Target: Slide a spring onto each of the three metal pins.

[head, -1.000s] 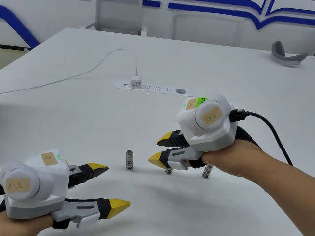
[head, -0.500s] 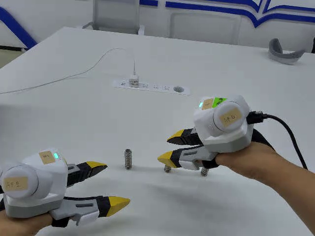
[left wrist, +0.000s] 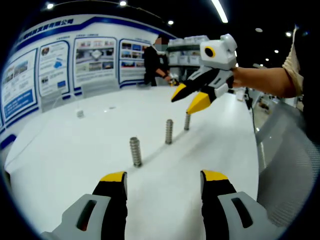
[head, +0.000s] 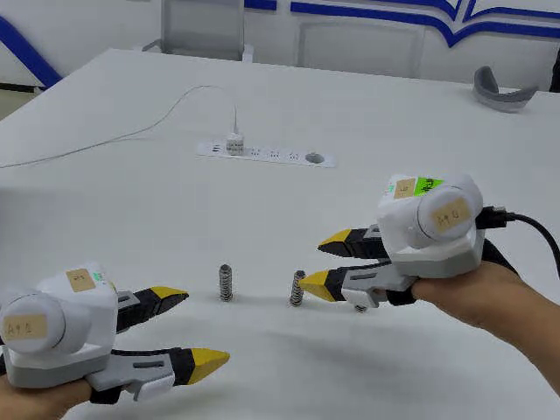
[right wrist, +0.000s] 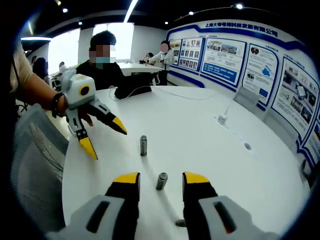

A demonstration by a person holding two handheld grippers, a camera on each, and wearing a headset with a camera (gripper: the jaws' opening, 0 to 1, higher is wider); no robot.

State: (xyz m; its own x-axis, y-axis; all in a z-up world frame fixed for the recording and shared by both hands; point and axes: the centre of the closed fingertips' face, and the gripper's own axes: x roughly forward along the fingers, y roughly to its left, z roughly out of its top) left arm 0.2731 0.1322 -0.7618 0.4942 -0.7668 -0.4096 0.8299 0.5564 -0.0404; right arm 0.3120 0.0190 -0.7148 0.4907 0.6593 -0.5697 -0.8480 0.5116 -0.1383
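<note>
Hovering at centre right, the right gripper [head: 324, 261] held its jaws spread, the middle spring [head: 297, 288] standing just beside its lower fingertip; lower left, the left gripper [head: 194, 325] gaped empty.

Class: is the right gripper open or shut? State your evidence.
Open: the right gripper has a clear gap between its fingers, gripping nothing.

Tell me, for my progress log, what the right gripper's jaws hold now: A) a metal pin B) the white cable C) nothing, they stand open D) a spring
C: the right gripper is open with nothing between its tips; the nearest spring stands on the table just beyond them.
</note>
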